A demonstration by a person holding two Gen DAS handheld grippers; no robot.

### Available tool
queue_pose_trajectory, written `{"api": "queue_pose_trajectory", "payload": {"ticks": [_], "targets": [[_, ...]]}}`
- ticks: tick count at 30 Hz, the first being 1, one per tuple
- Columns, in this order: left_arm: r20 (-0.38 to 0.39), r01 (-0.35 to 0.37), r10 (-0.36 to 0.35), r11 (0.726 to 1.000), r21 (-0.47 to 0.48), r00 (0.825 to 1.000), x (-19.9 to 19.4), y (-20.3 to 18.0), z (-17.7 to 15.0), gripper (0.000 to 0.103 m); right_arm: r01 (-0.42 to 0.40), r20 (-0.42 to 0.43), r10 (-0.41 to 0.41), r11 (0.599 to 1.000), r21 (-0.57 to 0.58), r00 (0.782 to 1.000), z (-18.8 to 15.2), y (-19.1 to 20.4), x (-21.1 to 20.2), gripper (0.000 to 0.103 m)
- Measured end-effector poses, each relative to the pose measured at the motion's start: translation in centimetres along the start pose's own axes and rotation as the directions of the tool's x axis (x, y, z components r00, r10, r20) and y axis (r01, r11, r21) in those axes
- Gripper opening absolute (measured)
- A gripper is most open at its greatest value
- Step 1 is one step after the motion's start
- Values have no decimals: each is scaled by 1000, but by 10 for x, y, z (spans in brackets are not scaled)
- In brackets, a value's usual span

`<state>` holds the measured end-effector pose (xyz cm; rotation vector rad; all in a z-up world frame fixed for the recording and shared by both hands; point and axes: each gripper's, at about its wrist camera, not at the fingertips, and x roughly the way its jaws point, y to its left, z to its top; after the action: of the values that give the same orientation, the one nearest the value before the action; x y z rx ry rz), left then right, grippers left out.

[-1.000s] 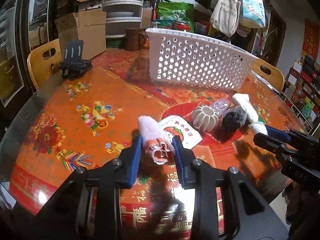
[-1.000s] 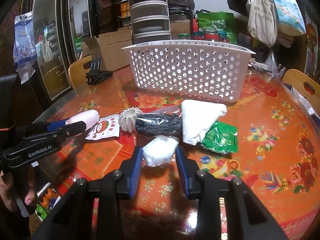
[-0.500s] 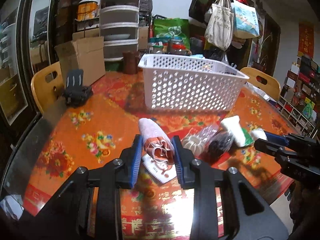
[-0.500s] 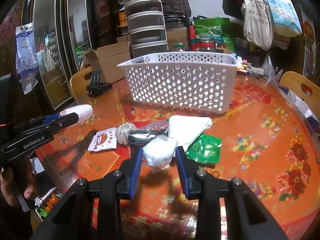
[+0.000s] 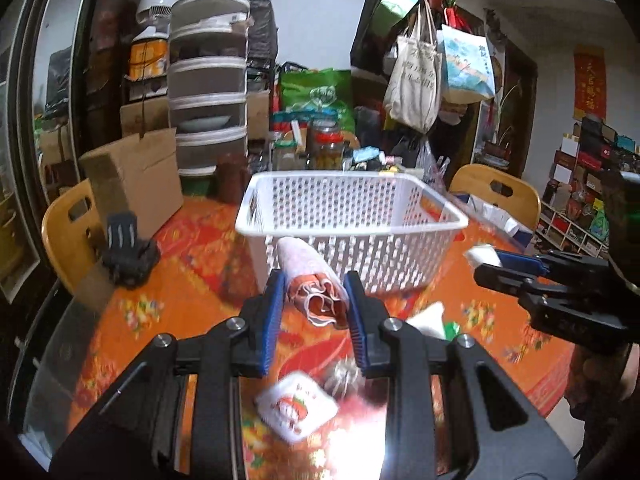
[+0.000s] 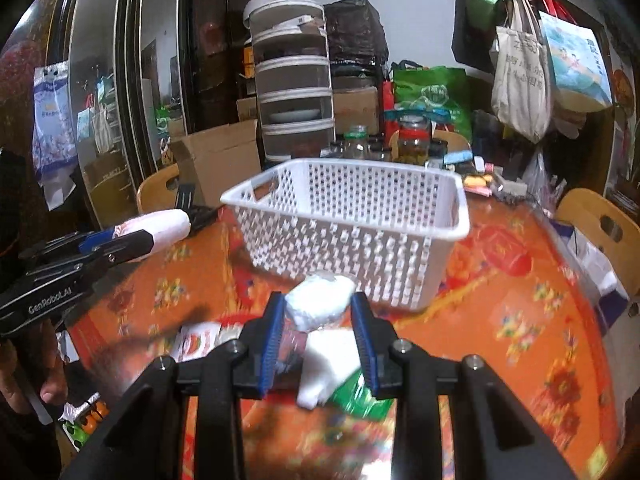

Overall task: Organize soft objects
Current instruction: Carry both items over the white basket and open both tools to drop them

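My left gripper is shut on a rolled pink and orange cloth and holds it in the air just in front of the white perforated basket. My right gripper is shut on a white soft bundle, also raised before the basket. The left gripper with its cloth roll shows at the left of the right wrist view. The right gripper shows at the right of the left wrist view.
Below on the orange flowered table lie a white folded cloth, a green packet, a white sachet with red print and a ribbed object. A black holder and a cardboard box stand at the left. Wooden chairs ring the table.
Both grippers rose from the table and moved toward the basket, each carrying its object. The basket now looms closer and the table items lie below.
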<state>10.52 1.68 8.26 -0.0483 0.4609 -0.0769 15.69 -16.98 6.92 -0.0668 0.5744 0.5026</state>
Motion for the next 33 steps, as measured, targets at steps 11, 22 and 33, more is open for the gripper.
{"api": "queue_pose_trajectory", "payload": {"ticks": [11,22,33], "targets": [[-39,9,-9,1000,12,999,65,-7,89,28,31,-34,-30,999,35,999,88,-41,46,33],[-329,-17,6,999,-32,944,229,16,135,28,96,-254,-86,995,28,963,116,-78,153,33],[-453,-52,33,998,-30,891,297,27,108,27,115,-367,-107,993,0,924,113,-85,209,33]]}}
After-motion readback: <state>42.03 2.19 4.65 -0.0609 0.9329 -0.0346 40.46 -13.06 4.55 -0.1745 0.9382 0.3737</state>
